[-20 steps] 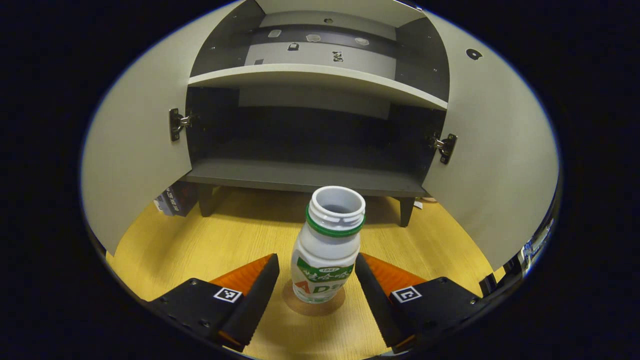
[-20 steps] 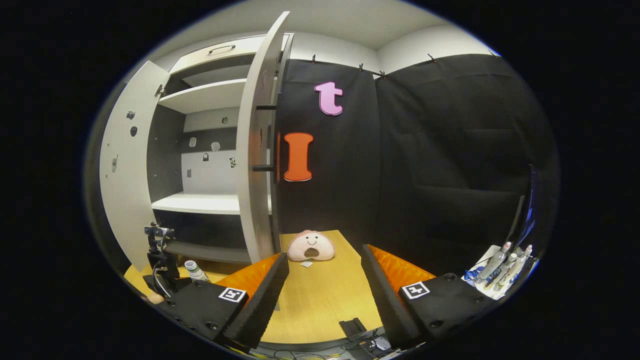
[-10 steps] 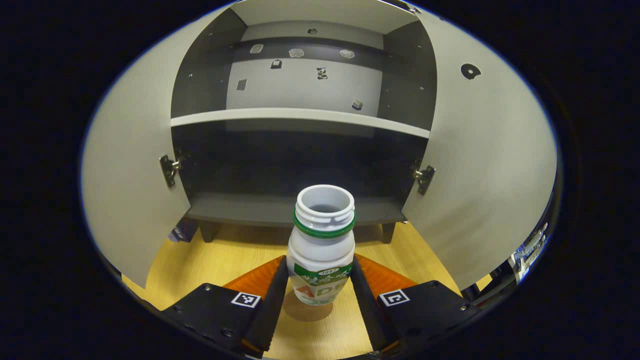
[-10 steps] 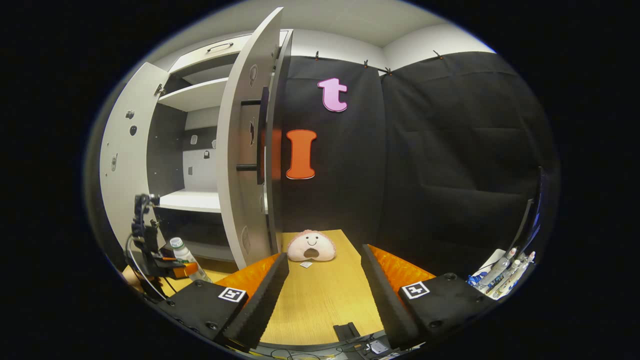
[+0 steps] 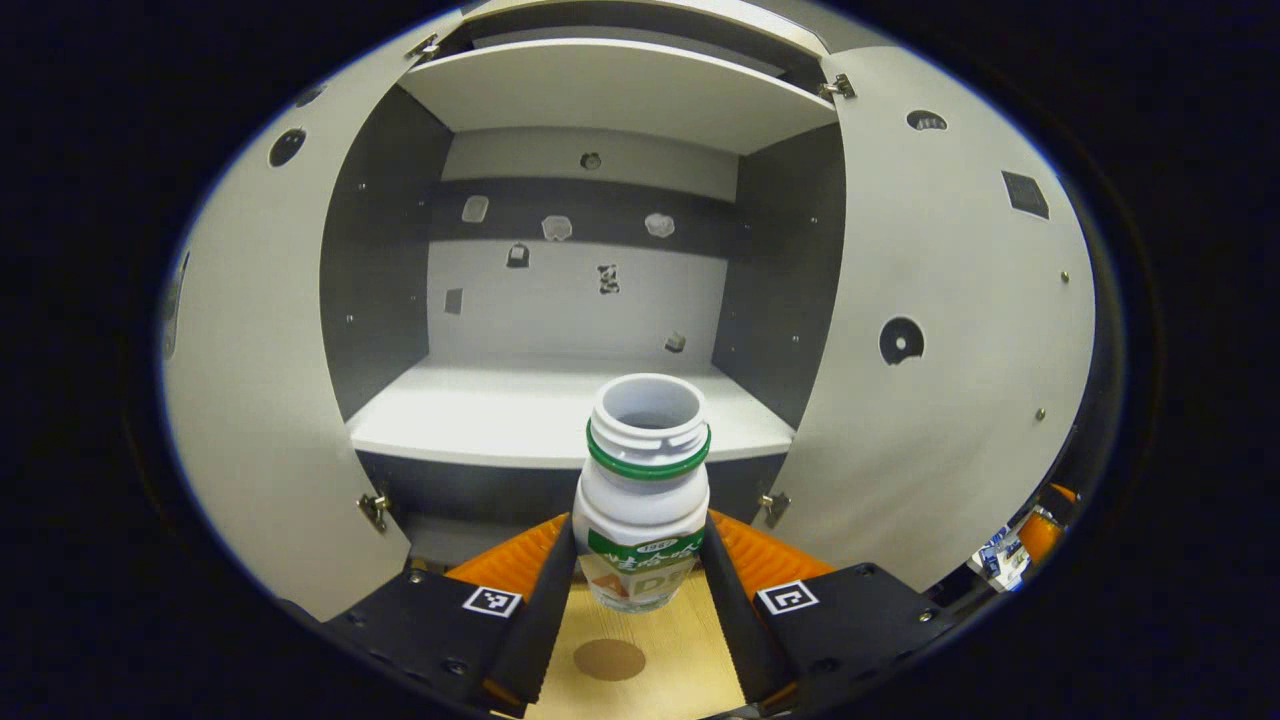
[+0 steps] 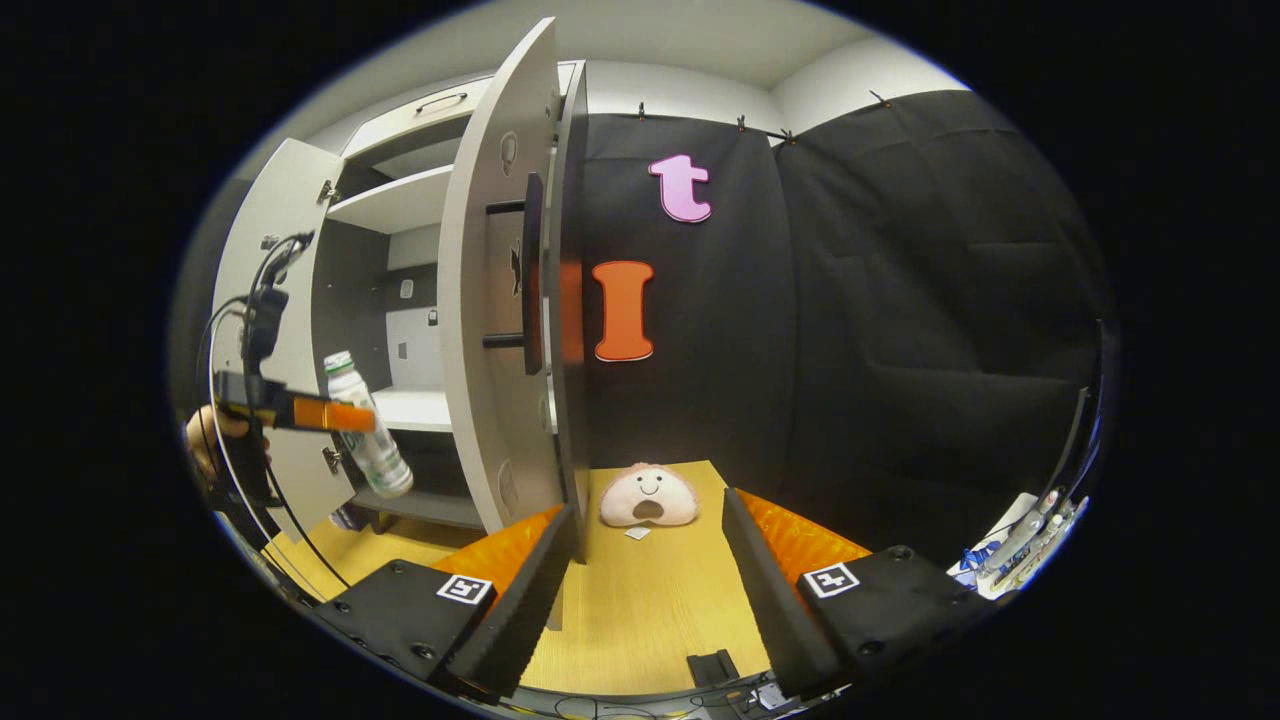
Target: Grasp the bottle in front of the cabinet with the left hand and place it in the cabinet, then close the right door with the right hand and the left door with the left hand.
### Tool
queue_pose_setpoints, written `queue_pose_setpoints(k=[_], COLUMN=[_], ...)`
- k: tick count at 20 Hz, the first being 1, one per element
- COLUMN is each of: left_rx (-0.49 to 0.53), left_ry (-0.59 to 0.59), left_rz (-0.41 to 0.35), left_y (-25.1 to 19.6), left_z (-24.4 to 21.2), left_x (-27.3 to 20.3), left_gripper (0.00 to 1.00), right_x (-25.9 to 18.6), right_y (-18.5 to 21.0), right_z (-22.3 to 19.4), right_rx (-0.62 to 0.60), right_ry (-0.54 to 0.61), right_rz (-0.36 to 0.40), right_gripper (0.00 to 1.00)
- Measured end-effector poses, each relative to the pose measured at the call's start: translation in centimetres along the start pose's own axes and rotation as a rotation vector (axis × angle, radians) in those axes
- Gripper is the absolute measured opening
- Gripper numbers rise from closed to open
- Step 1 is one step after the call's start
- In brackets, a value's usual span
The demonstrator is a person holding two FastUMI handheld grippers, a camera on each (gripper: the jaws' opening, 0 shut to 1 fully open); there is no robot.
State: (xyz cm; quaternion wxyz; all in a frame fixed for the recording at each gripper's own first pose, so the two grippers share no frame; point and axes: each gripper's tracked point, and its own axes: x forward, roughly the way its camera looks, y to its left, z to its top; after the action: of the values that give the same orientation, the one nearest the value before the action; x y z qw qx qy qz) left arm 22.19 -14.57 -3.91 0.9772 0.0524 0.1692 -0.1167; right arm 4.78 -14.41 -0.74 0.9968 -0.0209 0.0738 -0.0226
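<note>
A white uncapped bottle [image 5: 642, 490] with a green neck ring and a green label hangs above the wooden table, and my left gripper [image 5: 636, 575] is shut on its lower body. It faces the cabinet's middle shelf [image 5: 500, 415], between the open left door [image 5: 250, 390] and the open right door [image 5: 950, 330]. In the right gripper view the bottle [image 6: 365, 425] tilts in the left gripper [image 6: 335, 415], held by a hand in front of the cabinet. My right gripper [image 6: 650, 590] is open over the table, with the right door [image 6: 495, 300] edge-on ahead of it.
A pink plush toy [image 6: 648, 497] lies on the wooden table [image 6: 640, 610] by the black cloth wall. Several tubes and pens [image 6: 1015, 545] sit at the far right. A round mark [image 5: 609, 659] shows on the table below the bottle. A black block [image 6: 712, 667] lies near the table's front edge.
My left gripper closed on the bottle, then lifted it off the table to the height of the middle shelf. The right gripper shifted only slightly and stays open.
</note>
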Motion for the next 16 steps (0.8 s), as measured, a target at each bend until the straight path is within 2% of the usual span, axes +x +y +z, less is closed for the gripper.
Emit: queue_pose_setpoints(k=[5, 7, 16], left_rx=[0.042, 0.073, 0.047], left_ry=[-0.065, -0.081, 0.010], left_rz=[0.013, 0.042, 0.063], left_y=[0.5, 1.1, 1.0], left_z=[6.1, 7.8, 8.4], left_x=[2.1, 3.5, 11.6], left_gripper=[0.71, 0.71, 0.71], right_x=[-0.8, -1.2, -2.1], right_y=[-1.0, -1.6, -4.5], right_z=[0.8, 0.9, 0.7], right_rx=[0.015, 0.024, 0.039], right_ry=[-0.023, -0.028, -0.023], right_rz=[-0.012, -0.025, -0.073], right_gripper=[0.97, 0.97, 0.97])
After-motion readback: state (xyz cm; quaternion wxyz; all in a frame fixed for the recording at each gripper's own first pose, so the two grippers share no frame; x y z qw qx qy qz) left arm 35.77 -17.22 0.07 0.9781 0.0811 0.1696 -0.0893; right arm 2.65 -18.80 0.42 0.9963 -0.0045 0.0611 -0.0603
